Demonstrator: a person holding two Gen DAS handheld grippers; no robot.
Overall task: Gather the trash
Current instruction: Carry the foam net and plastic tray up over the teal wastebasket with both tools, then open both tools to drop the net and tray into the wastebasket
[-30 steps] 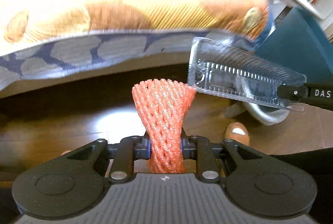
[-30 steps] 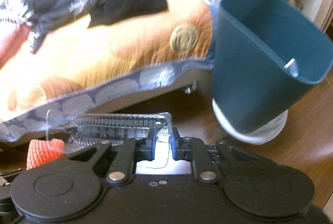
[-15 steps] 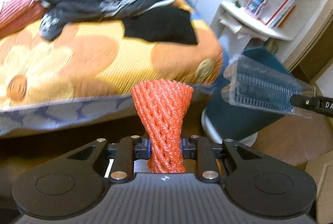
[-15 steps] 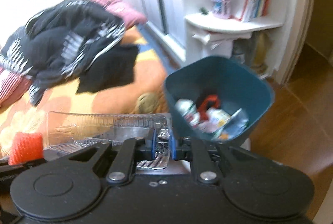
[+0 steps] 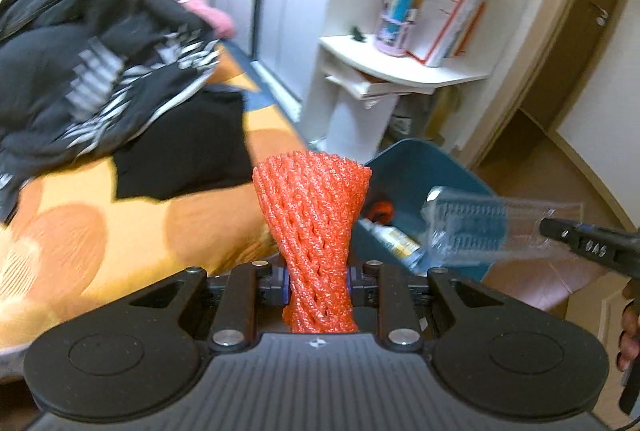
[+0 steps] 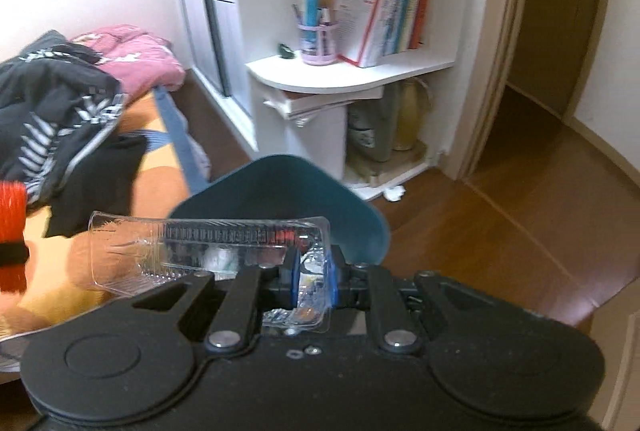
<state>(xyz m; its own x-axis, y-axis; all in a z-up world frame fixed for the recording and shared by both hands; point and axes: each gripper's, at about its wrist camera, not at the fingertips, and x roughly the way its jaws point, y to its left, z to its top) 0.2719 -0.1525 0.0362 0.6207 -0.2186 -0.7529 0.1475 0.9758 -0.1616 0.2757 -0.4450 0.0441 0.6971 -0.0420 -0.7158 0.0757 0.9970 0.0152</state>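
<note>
Trash in two pieces hangs in the air beside a bed: an orange foam net sleeve (image 5: 314,231) and a clear plastic tray (image 6: 208,247). The left tongs (image 5: 316,281) pinch the sleeve at its narrow waist, so it stands upright with its long axis pointing away from the camera and its upper end flared wide. The right tongs (image 6: 314,281) pinch one crumpled end of the tray; its long axis runs crosswise, the free end reaching out to the left in the right wrist view.

A teal bin (image 6: 352,219) stands on the brown wooden floor (image 6: 500,231) near the corner of the bed (image 5: 100,231), in front of a white corner shelf unit (image 6: 352,75). In the left wrist view the tray is held over the bin's near right rim, and the sleeve's top overlaps the bin's left rim.

Only the left wrist view looks into the bin, where a bottle-like item with a label (image 5: 394,237) and something orange (image 5: 380,211) lie. It also shows fingers of a hand (image 5: 630,335) at the right edge. The right wrist view shows the books (image 6: 384,15) and a lilac pen holder (image 6: 318,43) sharply, bottles (image 6: 388,123) under the shelf, a scrap of white paper (image 6: 394,193) on the floor, and an open doorway (image 6: 560,43). Dark patterned clothing (image 5: 80,71) and a pink quilt (image 6: 132,55) are heaped on the bed's orange floral cover.
</note>
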